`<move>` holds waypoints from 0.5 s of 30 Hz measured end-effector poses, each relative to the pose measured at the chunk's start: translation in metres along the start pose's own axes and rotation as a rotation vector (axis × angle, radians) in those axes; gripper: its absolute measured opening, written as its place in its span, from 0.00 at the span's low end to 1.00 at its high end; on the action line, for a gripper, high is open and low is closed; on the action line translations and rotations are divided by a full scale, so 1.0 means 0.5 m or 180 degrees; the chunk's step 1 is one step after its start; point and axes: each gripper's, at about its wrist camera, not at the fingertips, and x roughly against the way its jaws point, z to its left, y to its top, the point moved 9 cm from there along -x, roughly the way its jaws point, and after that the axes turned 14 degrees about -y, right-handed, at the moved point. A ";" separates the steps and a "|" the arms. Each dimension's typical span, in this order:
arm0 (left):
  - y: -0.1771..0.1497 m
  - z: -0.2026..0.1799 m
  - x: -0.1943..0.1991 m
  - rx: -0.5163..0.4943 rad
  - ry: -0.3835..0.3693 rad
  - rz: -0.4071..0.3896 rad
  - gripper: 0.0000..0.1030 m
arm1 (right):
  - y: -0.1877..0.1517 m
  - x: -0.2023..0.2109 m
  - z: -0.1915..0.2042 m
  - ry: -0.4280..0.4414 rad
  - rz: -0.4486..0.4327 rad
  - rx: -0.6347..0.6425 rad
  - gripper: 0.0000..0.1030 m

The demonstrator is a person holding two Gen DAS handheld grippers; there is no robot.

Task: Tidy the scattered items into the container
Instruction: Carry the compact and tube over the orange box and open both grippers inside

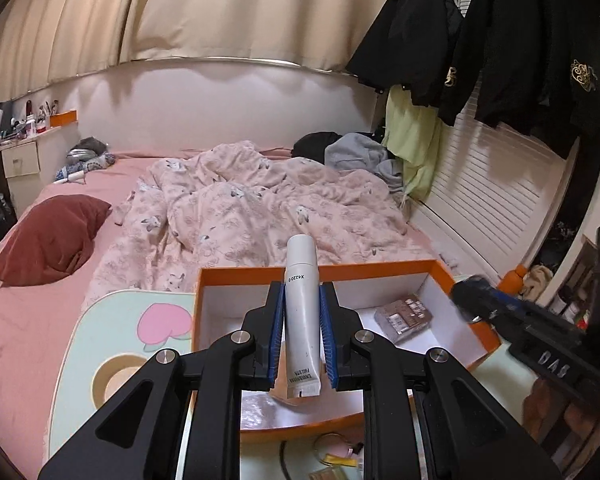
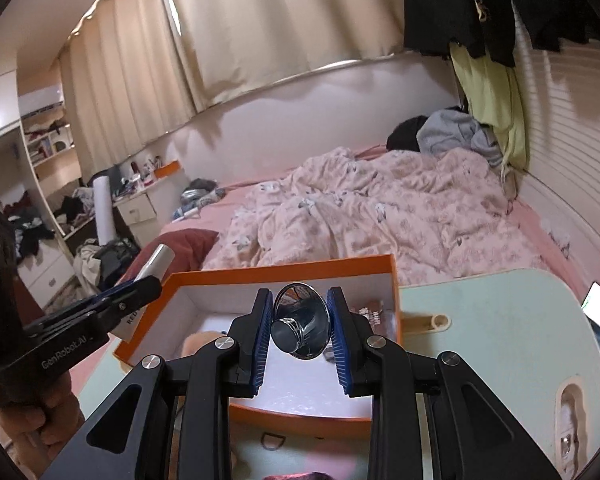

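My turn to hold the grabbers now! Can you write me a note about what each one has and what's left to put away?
Left gripper: shut on a white tube, held over the orange box.
Right gripper: shut on a shiny metal cup-shaped piece, also over the box.
Done: a brown packet already lies inside the box.
Left: drop both held things in, then gather the small bits on the lap table in front of the box.

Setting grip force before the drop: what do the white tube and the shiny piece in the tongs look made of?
White tube: likely soft plastic with a matte finish; its bottom end is flat and crimped. Shiny piece: looks like polished metal or chrome-plated plastic; it mirrors the room. Orange box beneath both: seemingly cardboard, with thin flat walls, white inside.
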 end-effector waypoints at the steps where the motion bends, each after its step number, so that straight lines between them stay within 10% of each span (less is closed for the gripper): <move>1: -0.002 0.003 0.000 0.0010 0.0020 0.0002 0.18 | 0.002 0.005 -0.005 -0.0049 -0.0054 0.0001 0.26; 15: 0.007 0.079 0.009 0.0607 -0.0227 0.0399 0.18 | 0.024 -0.020 -0.051 -0.0024 0.0356 -0.0176 0.26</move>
